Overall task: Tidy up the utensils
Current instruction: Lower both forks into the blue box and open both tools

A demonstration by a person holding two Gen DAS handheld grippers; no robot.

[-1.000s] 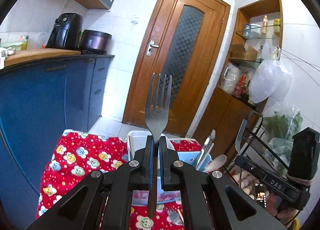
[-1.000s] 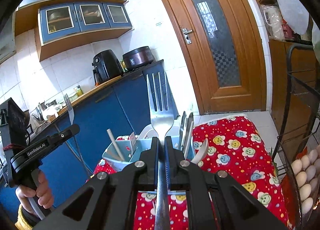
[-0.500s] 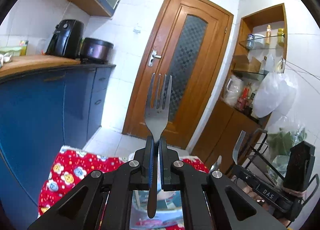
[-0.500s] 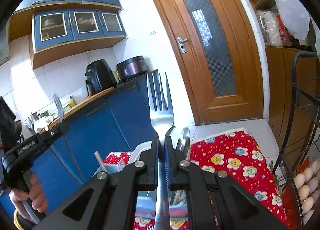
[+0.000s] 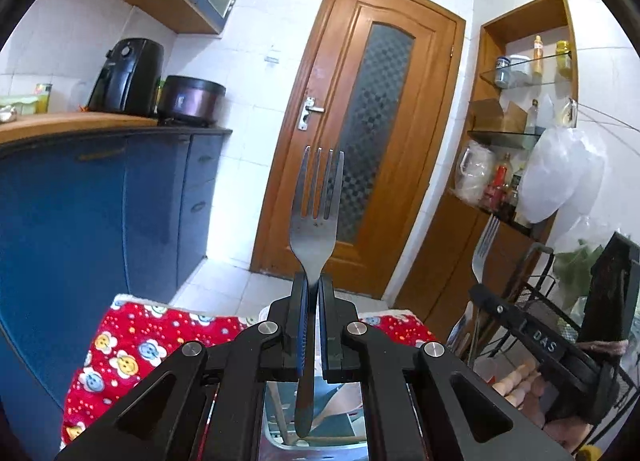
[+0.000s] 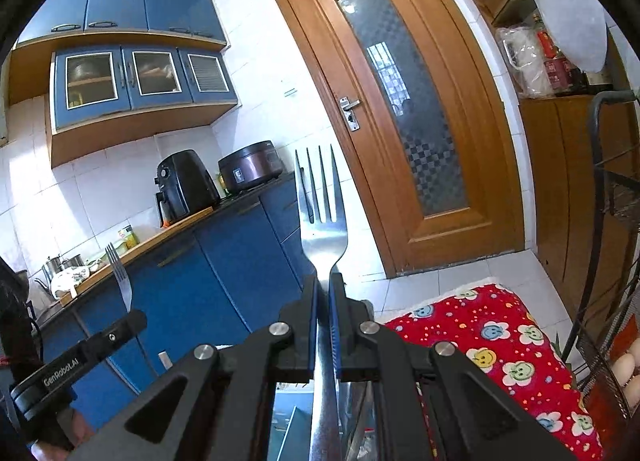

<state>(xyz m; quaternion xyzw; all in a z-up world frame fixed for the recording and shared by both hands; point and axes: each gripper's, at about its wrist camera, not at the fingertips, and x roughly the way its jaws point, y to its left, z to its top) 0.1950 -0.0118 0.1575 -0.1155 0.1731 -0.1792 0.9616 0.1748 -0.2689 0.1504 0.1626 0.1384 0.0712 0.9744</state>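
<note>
A wooden door [image 5: 360, 141] with a frosted checkered pane fills the far wall, with blue kitchen cabinets [image 5: 80, 213] along the left under a wooden counter that carries a black air fryer [image 5: 126, 77] and a dark rice cooker [image 5: 192, 101]. A worktop under a red flowered cloth [image 6: 504, 349] sits low in both wrist views. On it, seen between the gripper arms, stands a pale blue utensil holder [image 5: 316, 417], mostly hidden.

The left tongs [image 5: 313, 297] are closed tight on the neck of a steel fork [image 5: 316, 213]. Its tines stand upright above the fingertips, and its handle runs down between the pads and hangs over the holder's opening. The right tongs [image 6: 323, 293] are likewise clamped on a second fork [image 6: 322, 217], tines up, handle passing straight down between the pads and out of the bottom edge of the view, above the holder.

Each gripper shows in the other's camera, at the side, its fork pointing up. Fingers of the person's right hand [image 5: 520, 381] wrap the right gripper's handle.
</note>
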